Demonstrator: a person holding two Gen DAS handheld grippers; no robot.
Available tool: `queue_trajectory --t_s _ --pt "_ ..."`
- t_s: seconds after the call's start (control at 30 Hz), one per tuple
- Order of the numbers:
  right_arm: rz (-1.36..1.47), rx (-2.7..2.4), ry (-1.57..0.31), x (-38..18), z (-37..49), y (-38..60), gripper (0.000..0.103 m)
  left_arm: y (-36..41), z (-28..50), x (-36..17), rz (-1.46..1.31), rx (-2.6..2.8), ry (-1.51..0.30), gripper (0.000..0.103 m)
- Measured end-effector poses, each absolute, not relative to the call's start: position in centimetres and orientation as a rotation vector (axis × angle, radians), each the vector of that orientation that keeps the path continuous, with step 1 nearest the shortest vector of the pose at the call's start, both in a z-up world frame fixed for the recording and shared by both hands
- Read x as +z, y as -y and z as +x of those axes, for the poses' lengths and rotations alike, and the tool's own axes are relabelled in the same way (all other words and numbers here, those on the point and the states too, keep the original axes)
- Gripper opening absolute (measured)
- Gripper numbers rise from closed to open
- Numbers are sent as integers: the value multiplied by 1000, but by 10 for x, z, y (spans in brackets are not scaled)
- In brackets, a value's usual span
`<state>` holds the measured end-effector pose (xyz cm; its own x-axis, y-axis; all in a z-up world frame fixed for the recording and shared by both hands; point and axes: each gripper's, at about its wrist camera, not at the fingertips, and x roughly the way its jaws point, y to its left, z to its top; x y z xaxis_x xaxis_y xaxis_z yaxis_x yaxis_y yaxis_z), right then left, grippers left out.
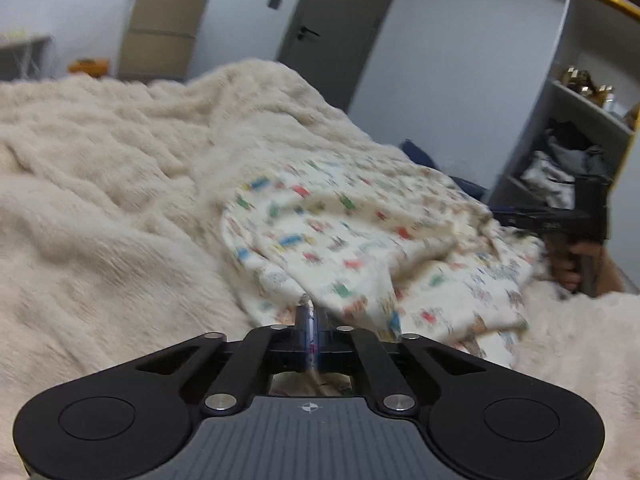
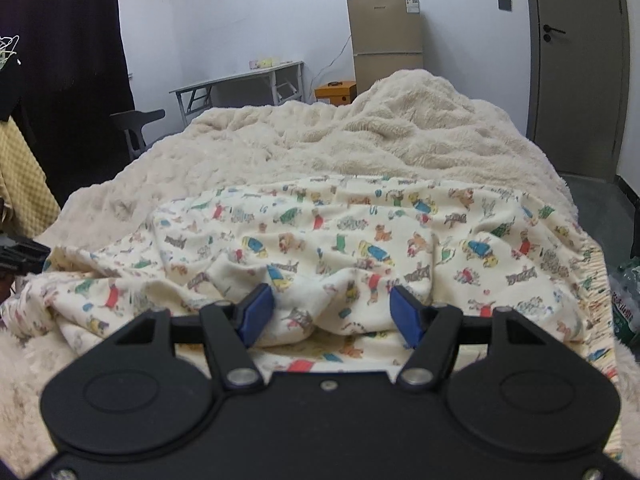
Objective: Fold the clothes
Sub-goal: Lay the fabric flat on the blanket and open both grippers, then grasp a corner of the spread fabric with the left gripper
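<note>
Looking along the left gripper [image 1: 311, 322], its 2 jaws are seen pressed together, with a thin fold of the printed garment [image 1: 360, 236] pinched between them. The garment, cream cloth scattered with small coloured animal figures, is spread in loose rumples over a fluffy cream blanket [image 1: 100, 184] that covers the bed. The cloth rises from the pinched edge and sags away toward the right, and its print is blurred. At the right edge a hand [image 1: 576, 264] is seen wrapped around the black handle of the right gripper; from here the state of that gripper's jaws cannot be told. Behind the bed a grey door [image 1: 332, 20], a tan fridge [image 1: 164, 24] and a white shelf unit [image 1: 580, 92] are shown against a pale wall.

In the right wrist view, the right gripper [image 2: 332, 310] is held low over the near part of the garment [image 2: 360, 232]. Its 2 blue pads [image 2: 256, 312] are spread apart, and a raised ridge of the cloth lies between them without being pressed by either. The garment is laid across the near half of the blanket [image 2: 360, 140], wrinkled, with a fringed hem running down its right side. At the far left edge, part of a black gripper is visible beside the cloth. A folding table [image 2: 240, 80], the fridge [image 2: 384, 36] and an orange box [image 2: 336, 92] stand by the far wall.
</note>
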<state>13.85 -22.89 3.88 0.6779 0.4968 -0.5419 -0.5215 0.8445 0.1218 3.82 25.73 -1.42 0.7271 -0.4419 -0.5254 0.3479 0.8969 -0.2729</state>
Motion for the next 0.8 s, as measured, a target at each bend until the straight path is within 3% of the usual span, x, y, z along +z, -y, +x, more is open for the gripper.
queue_trajectory --t_s 0.13,0.27,0.47,0.63,0.77,0.8 --pt "-23 561 -587 42 141 235 63 -254 31 24 -27 -263 -532 0" --pt "5 554 -576 46 142 241 63 -228 40 82 274 77 -413 0" --pt "2 554 -557 54 140 244 63 -199 110 145 699 424 -275 0" --pt "-9 547 -546 54 140 246 63 -215 145 147 722 444 -333 0" --pt "0 537 -543 55 143 251 63 -236 134 142 553 346 -379 1" --pt "3 536 -542 56 143 252 63 -244 134 138 493 308 -411 9"
